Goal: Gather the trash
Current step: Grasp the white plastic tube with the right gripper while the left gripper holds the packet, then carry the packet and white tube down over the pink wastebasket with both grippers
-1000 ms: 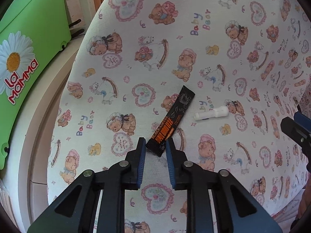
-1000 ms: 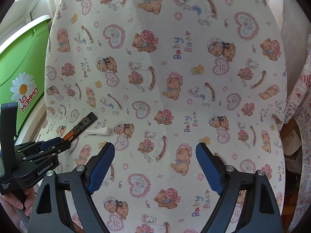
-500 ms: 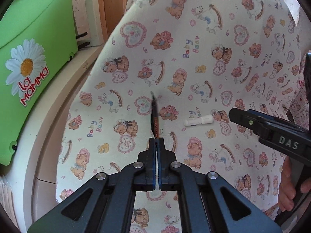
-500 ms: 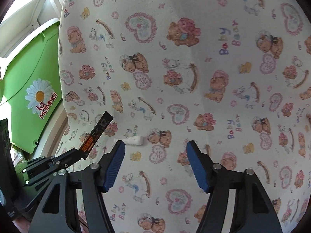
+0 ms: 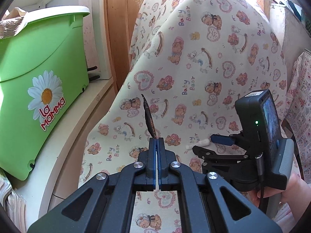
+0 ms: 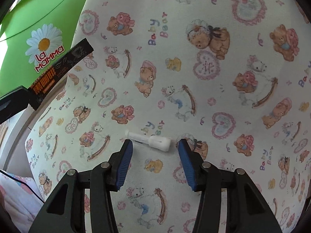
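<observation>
Here the green bin (image 5: 38,89) waits beside the teddy-print cloth (image 5: 194,77); the left gripper (image 5: 156,141) pinches the coffee sachet (image 5: 148,118) aloft for dumping, while the right gripper (image 6: 155,145), half-wide, is closing around the white plastic tube (image 6: 149,140) lying there.

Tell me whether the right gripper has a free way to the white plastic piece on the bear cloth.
Probably yes: the white plastic piece lies just ahead of the right gripper, whose closing jaws flank it without touching. Nothing lies between.

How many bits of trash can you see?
2. The black coffee sachet is pinched in the left gripper, lifted off the cloth. The small white plastic tube lies on the teddy-bear cloth just ahead of the closing right gripper.
</observation>
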Demonstrator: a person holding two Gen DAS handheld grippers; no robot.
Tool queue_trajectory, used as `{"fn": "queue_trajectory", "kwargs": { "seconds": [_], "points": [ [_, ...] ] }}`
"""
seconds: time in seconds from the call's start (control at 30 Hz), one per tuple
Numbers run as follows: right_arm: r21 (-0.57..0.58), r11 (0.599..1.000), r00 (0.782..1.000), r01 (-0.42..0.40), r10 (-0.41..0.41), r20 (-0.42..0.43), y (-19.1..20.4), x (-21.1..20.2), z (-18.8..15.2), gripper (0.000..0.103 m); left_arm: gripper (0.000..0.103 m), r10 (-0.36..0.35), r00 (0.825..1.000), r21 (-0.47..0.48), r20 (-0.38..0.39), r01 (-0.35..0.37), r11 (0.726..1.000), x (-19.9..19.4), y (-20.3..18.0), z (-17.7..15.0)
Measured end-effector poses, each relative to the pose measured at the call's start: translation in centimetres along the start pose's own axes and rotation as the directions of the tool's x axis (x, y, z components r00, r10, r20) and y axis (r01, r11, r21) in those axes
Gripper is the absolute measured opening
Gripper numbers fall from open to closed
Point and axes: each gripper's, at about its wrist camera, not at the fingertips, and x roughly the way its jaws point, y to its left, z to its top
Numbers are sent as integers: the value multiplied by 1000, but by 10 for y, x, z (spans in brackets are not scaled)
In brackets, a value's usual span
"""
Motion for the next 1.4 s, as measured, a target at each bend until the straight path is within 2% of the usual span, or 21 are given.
{"fn": "queue_trajectory", "kwargs": {
  "seconds": [0.03, 0.07, 0.1, 0.17, 0.27, 0.5, 0.9, 1.0, 1.07, 1.13, 1.2, 1.3, 1.4],
  "points": [
    [8, 1000, 1000, -5, 5, 1, -1, 1, 0, 49, 1, 2, 1000, 2, -1, -2, 1000, 1, 0, 1],
    [19, 1000, 1000, -14, 14, 3, -4, 3, 1, 44, 1, 6, 1000, 4, -2, -6, 1000, 0, -2, -1],
    [36, 999, 999, -34, 34, 4, -7, 2, 1, 31, 1, 10, 1000, 6, -7, -10, 1000, 2, -2, -1],
    [71, 995, 998, -67, 67, 0, -16, 3, 2, 24, 1, 22, 999, 4, -26, -22, 1000, 6, -3, -1],
    [99, 990, 995, -104, 104, 4, -27, 4, -1, 23, 1, 12, 999, -20, -35, -13, 1000, 9, -1, -1],
    [147, 988, 999, -38, 32, 44, -36, -19, -10, 23, 1, 17, 1000, -27, -12, -17, 999, 3, 4, 2],
    [250, 968, 992, -3, -27, 119, -61, -86, -36, 23, 1, -1, 999, 28, 44, -1, 1000, -24, -10, -8],
    [252, 968, 989, -7, -31, 147, -56, -102, -42, 23, 1, 29, 996, 73, 79, -35, 997, -32, -19, -13],
    [264, 964, 986, -31, -14, 168, -55, -115, -48, 23, 1, 25, 996, 93, 84, -33, 995, -35, -23, -16],
    [290, 955, 984, -61, 8, 181, -54, -123, -54, 23, 1, -13, 999, 61, 40, 11, 998, -33, -20, -18],
    [305, 950, 982, -71, 12, 191, -52, -130, -60, 23, 1, -12, 1000, 41, 26, 11, 999, -33, -17, -22],
    [309, 947, 979, -85, 22, 202, -48, -142, -70, 23, 1, 22, 998, 65, 54, -26, 998, -44, -20, -29],
    [308, 948, 978, -82, 16, 210, -41, -153, -81, 23, 1, 18, 998, 63, 64, -22, 998, -55, -23, -39]
  ]
}}
